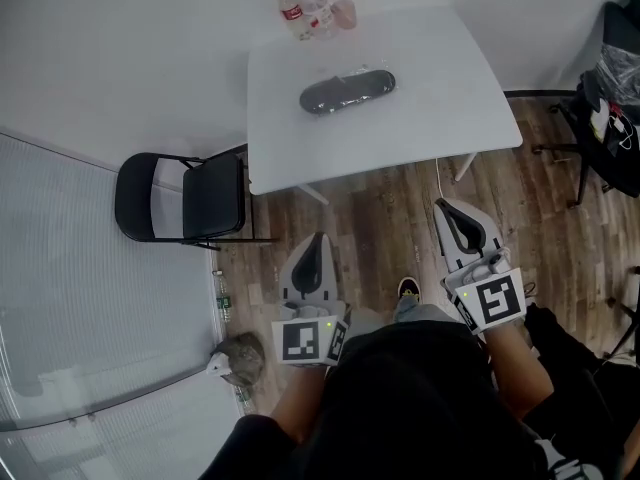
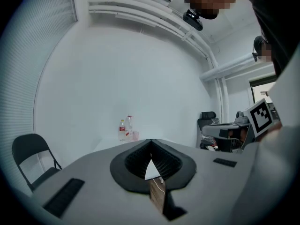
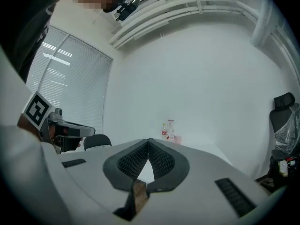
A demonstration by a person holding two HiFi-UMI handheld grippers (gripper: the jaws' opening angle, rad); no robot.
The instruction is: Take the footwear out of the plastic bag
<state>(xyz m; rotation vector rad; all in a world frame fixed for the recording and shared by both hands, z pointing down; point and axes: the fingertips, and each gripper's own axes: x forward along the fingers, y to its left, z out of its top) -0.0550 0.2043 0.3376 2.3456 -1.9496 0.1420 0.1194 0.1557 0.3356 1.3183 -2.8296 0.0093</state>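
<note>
A dark shoe wrapped in a clear plastic bag (image 1: 347, 91) lies near the middle of the white table (image 1: 430, 98). Both grippers hang well short of the table, over the wooden floor. My left gripper (image 1: 318, 238) is shut with nothing in it, its tips meeting in the left gripper view (image 2: 151, 141). My right gripper (image 1: 448, 208) is also shut and empty, jaws closed together in the right gripper view (image 3: 148, 141). The bag is hidden behind the jaws in both gripper views.
Two bottles (image 1: 298, 8) and a pink cup (image 1: 345, 13) stand at the table's far edge. A black folding chair (image 1: 185, 200) stands left of the table. An office chair with bags (image 1: 612, 98) is at the right. A white cable (image 1: 440, 178) hangs from the table's near edge.
</note>
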